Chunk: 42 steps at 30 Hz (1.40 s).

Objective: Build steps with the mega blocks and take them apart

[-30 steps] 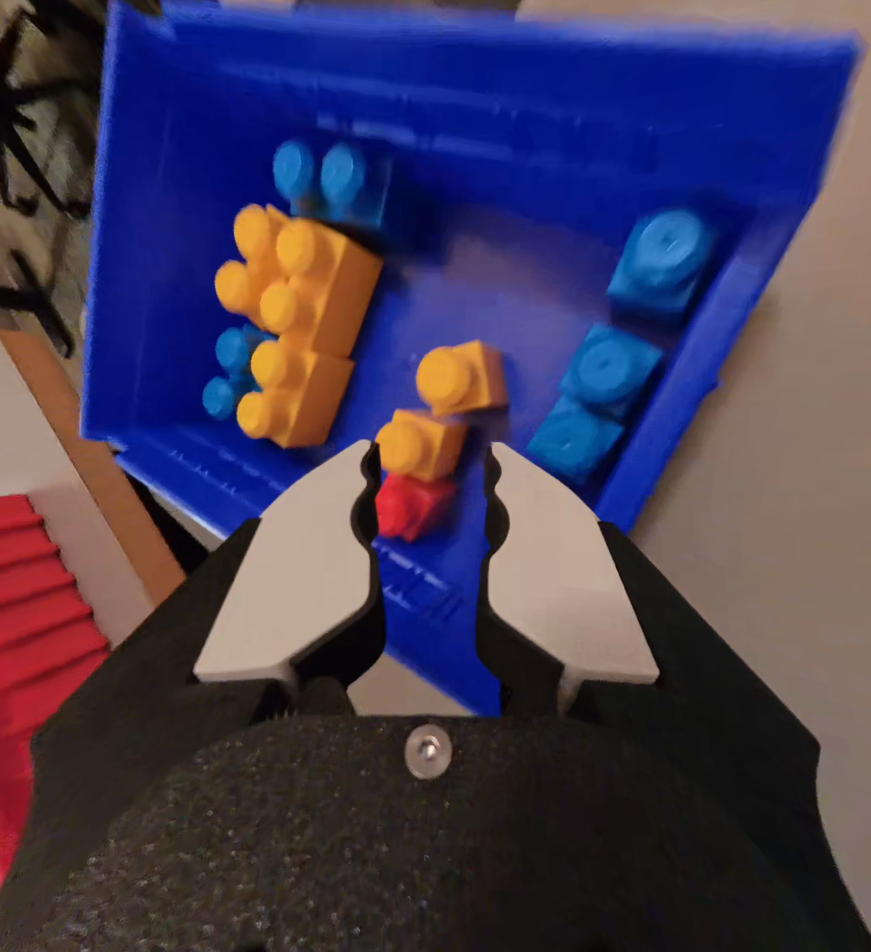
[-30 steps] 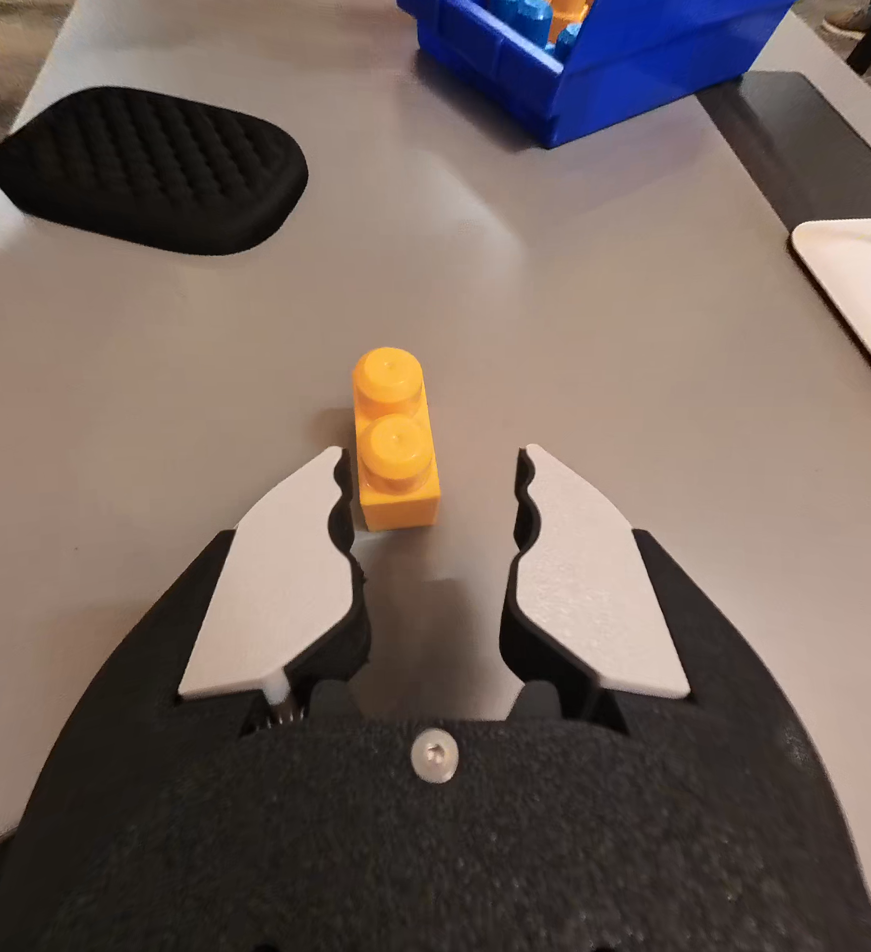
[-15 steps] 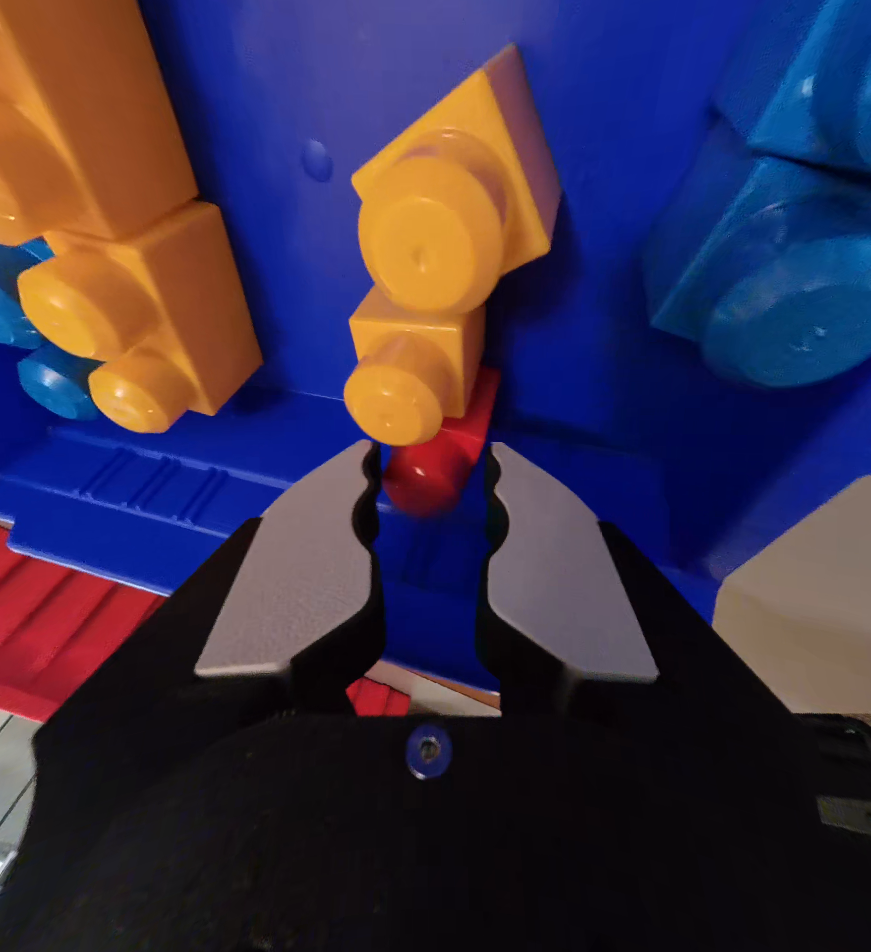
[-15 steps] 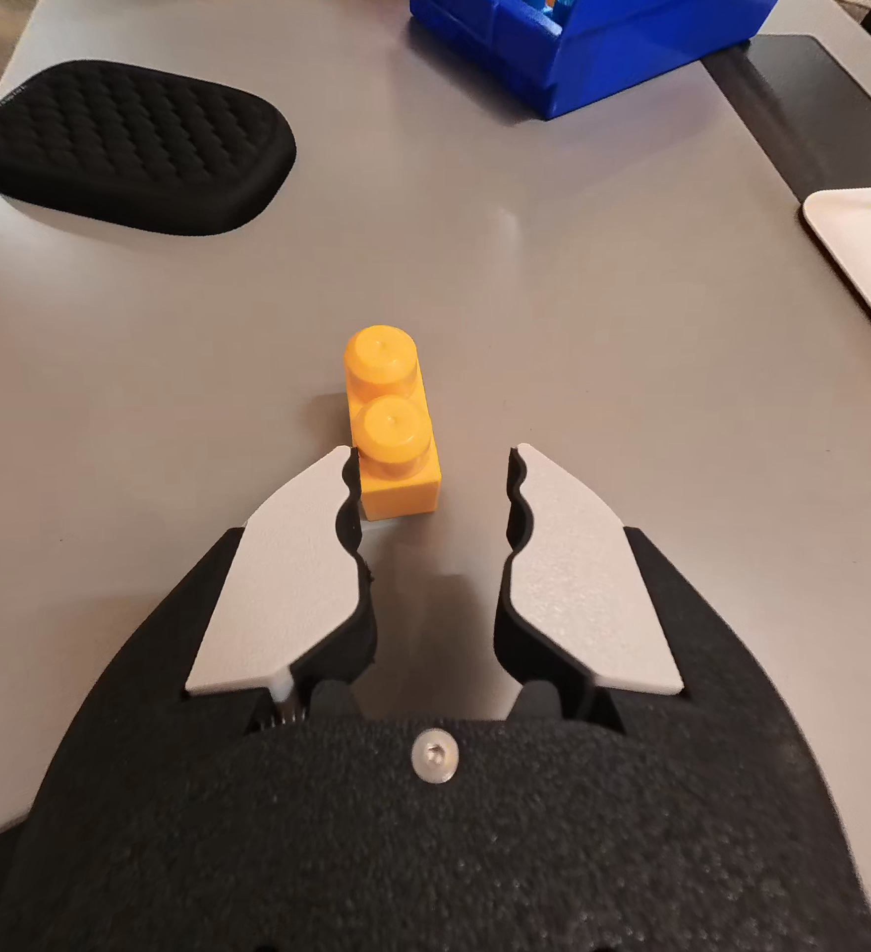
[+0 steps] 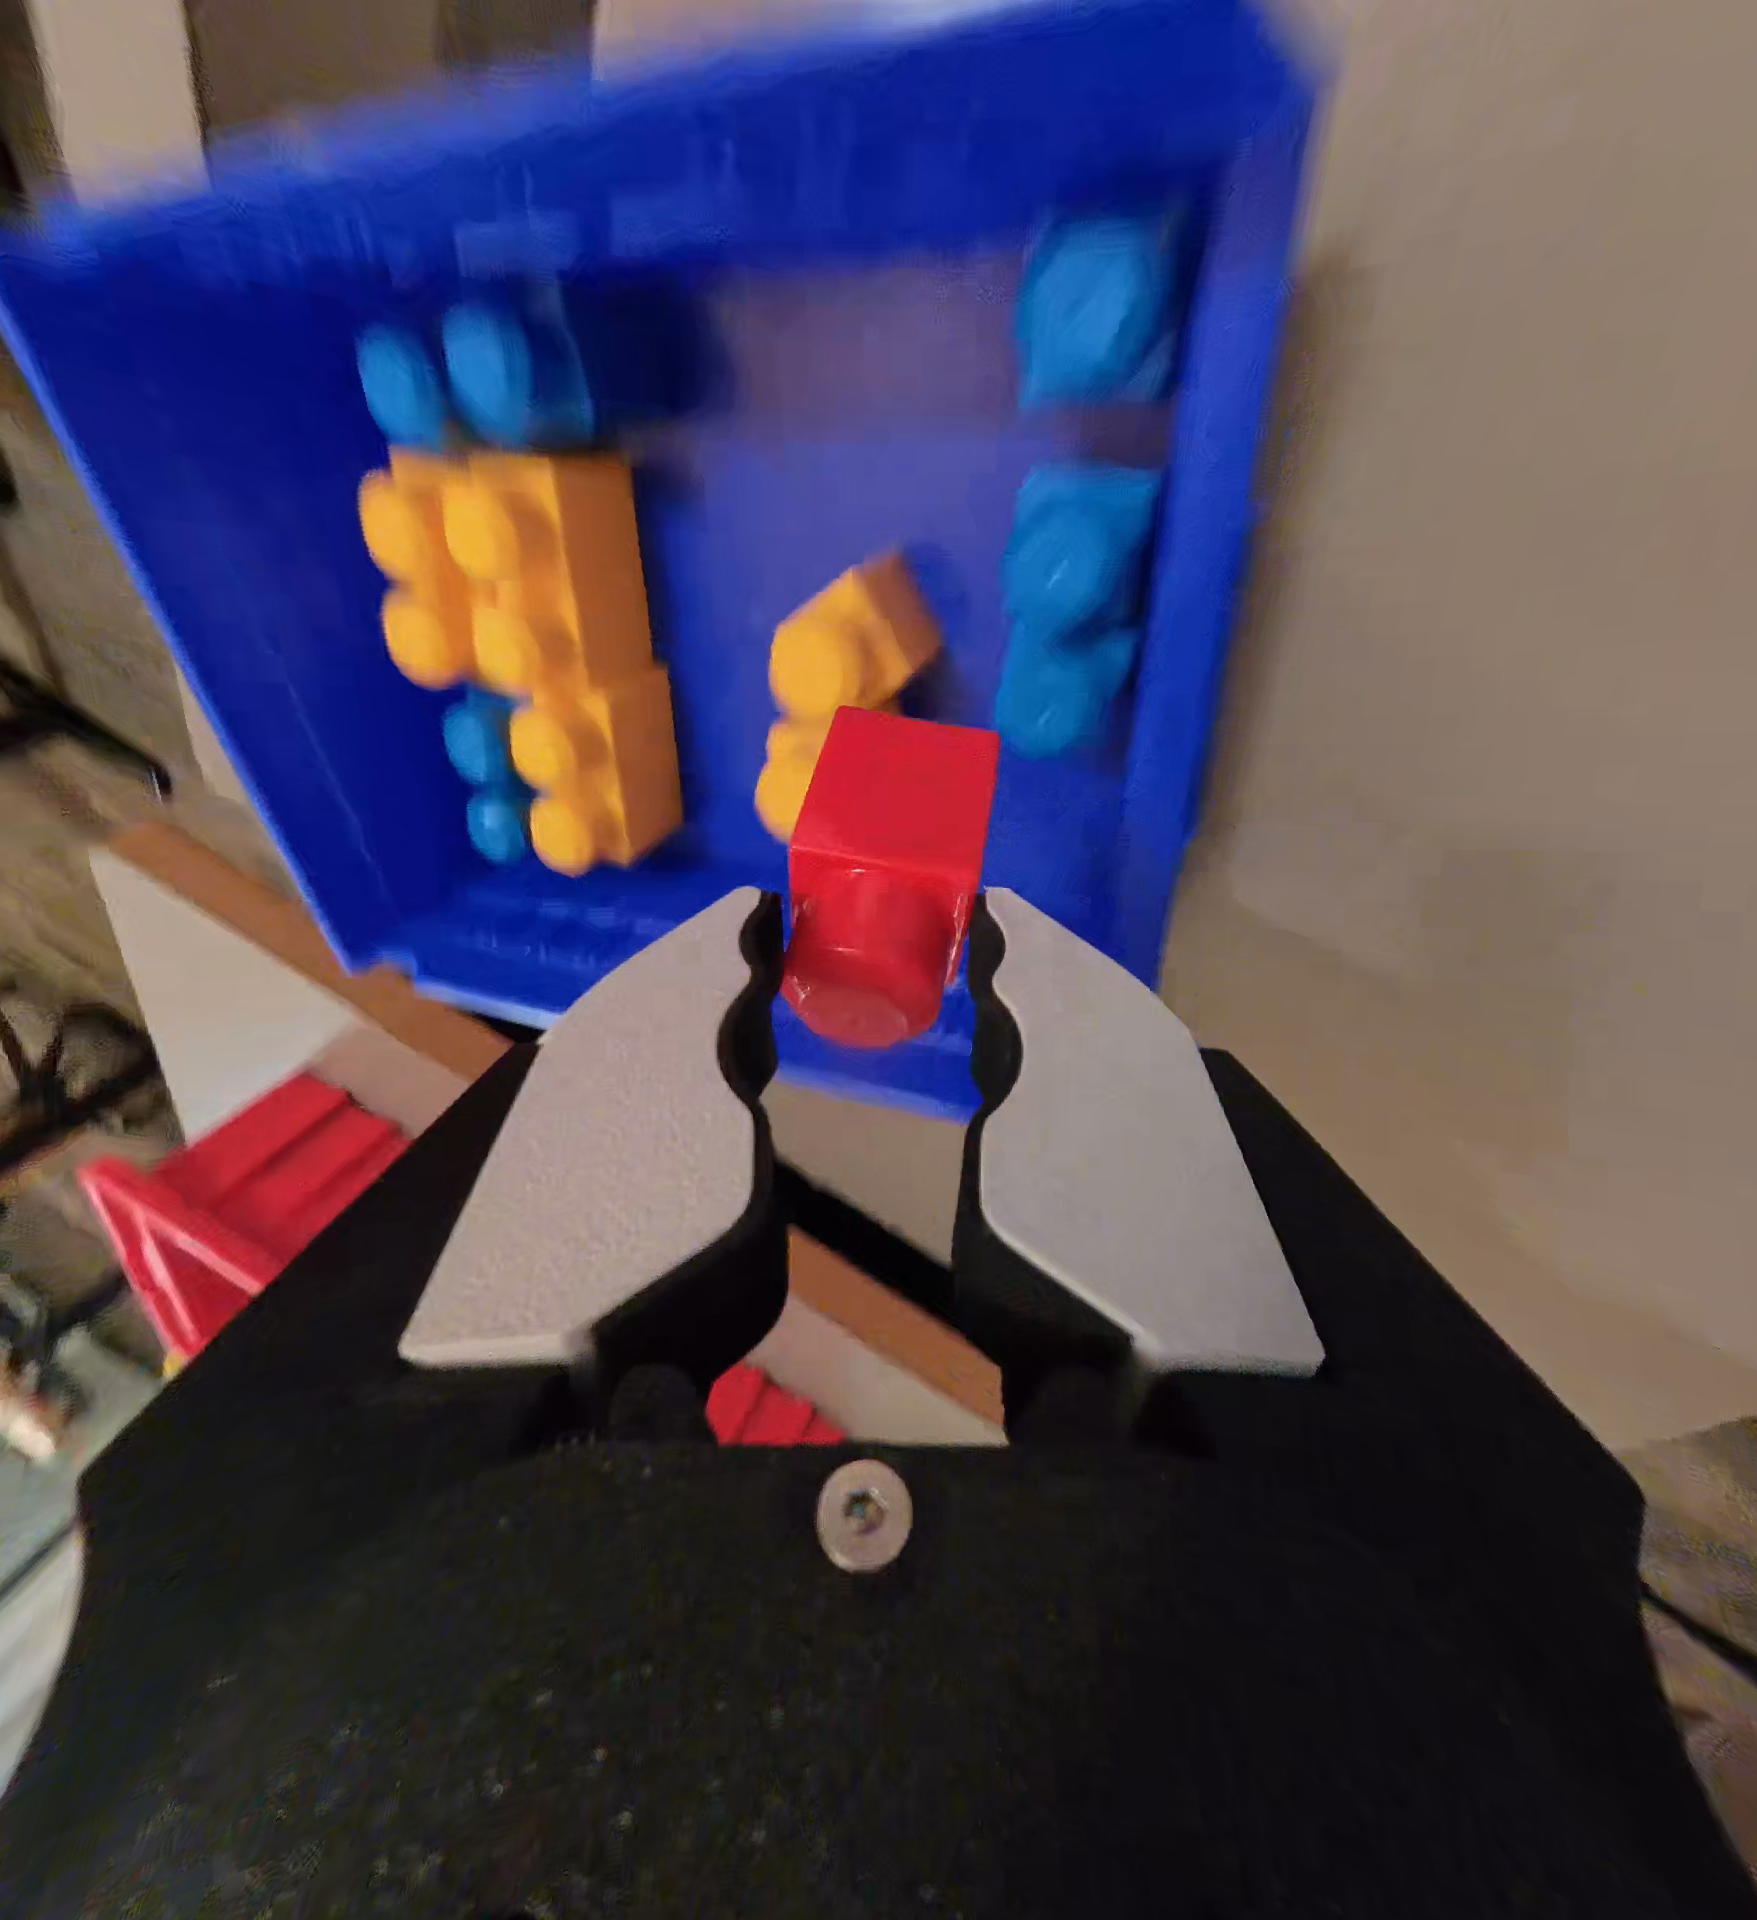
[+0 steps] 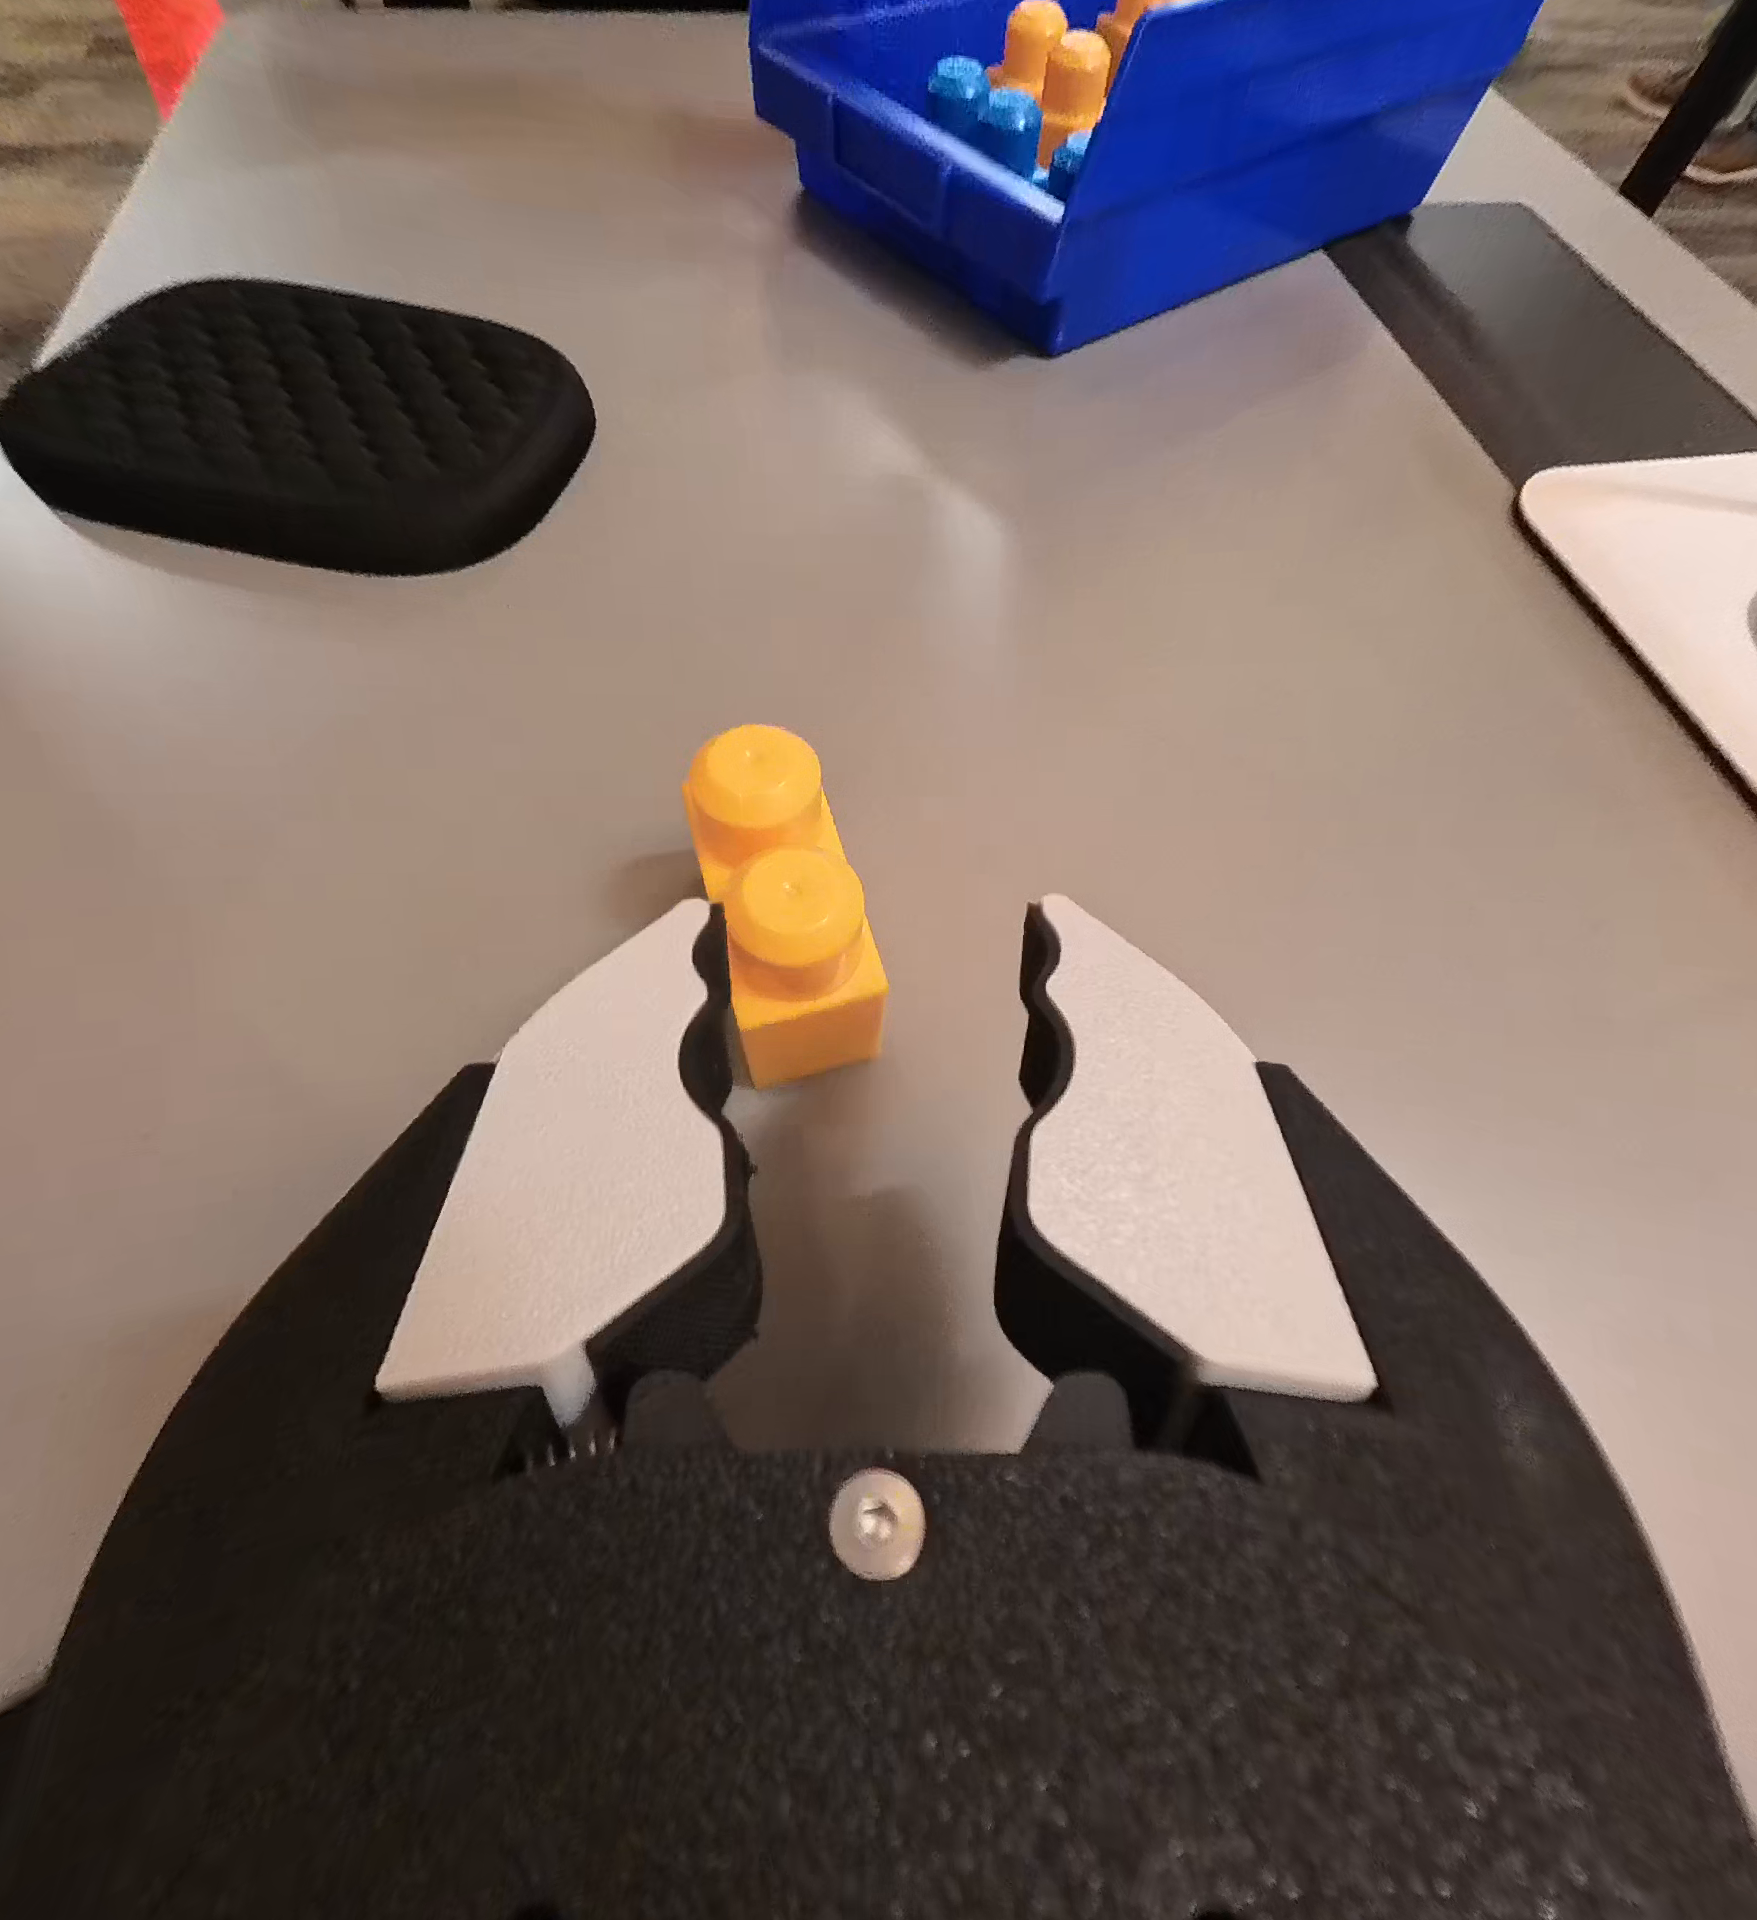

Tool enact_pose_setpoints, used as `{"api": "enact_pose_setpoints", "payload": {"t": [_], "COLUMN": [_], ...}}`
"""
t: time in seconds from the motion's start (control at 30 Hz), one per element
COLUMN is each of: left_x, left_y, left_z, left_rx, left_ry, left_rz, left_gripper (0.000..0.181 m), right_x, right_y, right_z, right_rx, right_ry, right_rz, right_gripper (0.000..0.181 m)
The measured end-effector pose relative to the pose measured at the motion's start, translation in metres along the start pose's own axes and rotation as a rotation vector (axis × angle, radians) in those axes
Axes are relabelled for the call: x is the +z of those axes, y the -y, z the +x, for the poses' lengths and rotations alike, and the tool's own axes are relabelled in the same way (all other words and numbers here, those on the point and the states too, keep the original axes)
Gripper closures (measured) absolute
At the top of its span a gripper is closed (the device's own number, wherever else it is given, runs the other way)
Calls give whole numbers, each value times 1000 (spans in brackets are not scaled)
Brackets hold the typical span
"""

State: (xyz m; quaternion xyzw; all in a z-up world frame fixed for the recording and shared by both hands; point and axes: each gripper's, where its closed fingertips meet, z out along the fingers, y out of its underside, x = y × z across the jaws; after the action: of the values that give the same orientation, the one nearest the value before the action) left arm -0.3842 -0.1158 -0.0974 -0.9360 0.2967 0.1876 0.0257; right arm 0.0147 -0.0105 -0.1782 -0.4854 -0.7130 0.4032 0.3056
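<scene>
The left gripper (image 5: 874, 914) pinches a red block (image 5: 889, 821) by its base just behind the stud, the stud pointing back toward the camera, the block lifted clear above the open blue bin (image 5: 178, 416). Below it in the bin lie orange blocks (image 5: 552, 644) and blue blocks (image 5: 1082, 561), blurred by motion. Near the middle of the grey surface (image 6: 1061, 644), a two-stud orange block (image 6: 791, 925) stands studs up, and the right gripper (image 6: 869, 914) hangs spread and empty, its left finger just beside that block. The step in hand appears to be carrying the red block over to start the steps. To do it well, the red block probably needs turning stud-up, lining squarely over one orange stud and pressing straight down, while the right gripper closes on the orange block to steady it. The blocks are smooth, glossy moulded plastic with fat round studs. A black dimpled pad (image 6: 292, 426) lies near the surface's left edge, a white tray (image 6: 1632, 582) at its right.
</scene>
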Motion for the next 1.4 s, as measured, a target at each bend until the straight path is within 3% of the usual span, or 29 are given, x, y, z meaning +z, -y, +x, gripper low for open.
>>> {"api": "enact_pose_setpoints", "payload": {"t": [0.13, 0.33, 0.53, 0.6, 0.67, 0.7, 0.77, 0.93, 1.03, 1.1, 1.23, 1.4], "left_x": [-43, -73, -78, -78, -83, -86, -94, -142, -167, -173, -173, -161], "left_y": [78, 188, 255, 266, 273, 274, 276, 281, 282, 283, 284, 281], "left_z": [52, 144, 220, 235, 247, 250, 251, 249, 249, 247, 252, 254], "left_rx": [93, 198, 331, 380, 409, 417, 421, 247, 122, 48, -1, -5], "left_ry": [-39, -69, -124, -120, -132, -137, -146, -352, -471, -510, -585, -571], "left_rz": [276, 594, 733, 744, 770, 782, 821, 1186, 1421, 1508, 1555, 1552], "left_gripper": [147, 147, 147, 146, 147, 148, 148, 134, 135, 140, 147, 147], "right_x": [-4, -13, 2, 6, 9, 8, 5, -23, -46, -51, -48, -39], "right_y": [21, 60, 60, 56, 52, 52, 55, 86, 108, 114, 117, 110], "right_z": [1, 5, 0, -6, -10, -10, -13, -19, -22, -25, -31, -32], "right_rx": [0, -59, -151, -200, -242, -258, -240, -69, 38, 58, 69, 68], "right_ry": [-28, -178, -269, -262, -259, -263, -229, -68, 31, 64, 89, 99], "right_rz": [97, 228, 119, 73, 39, 44, 82, 395, 610, 666, 690, 642], "right_gripper": [128, 129, 121, 121, 133, 143, 145, 146, 146, 146, 146, 146]}}
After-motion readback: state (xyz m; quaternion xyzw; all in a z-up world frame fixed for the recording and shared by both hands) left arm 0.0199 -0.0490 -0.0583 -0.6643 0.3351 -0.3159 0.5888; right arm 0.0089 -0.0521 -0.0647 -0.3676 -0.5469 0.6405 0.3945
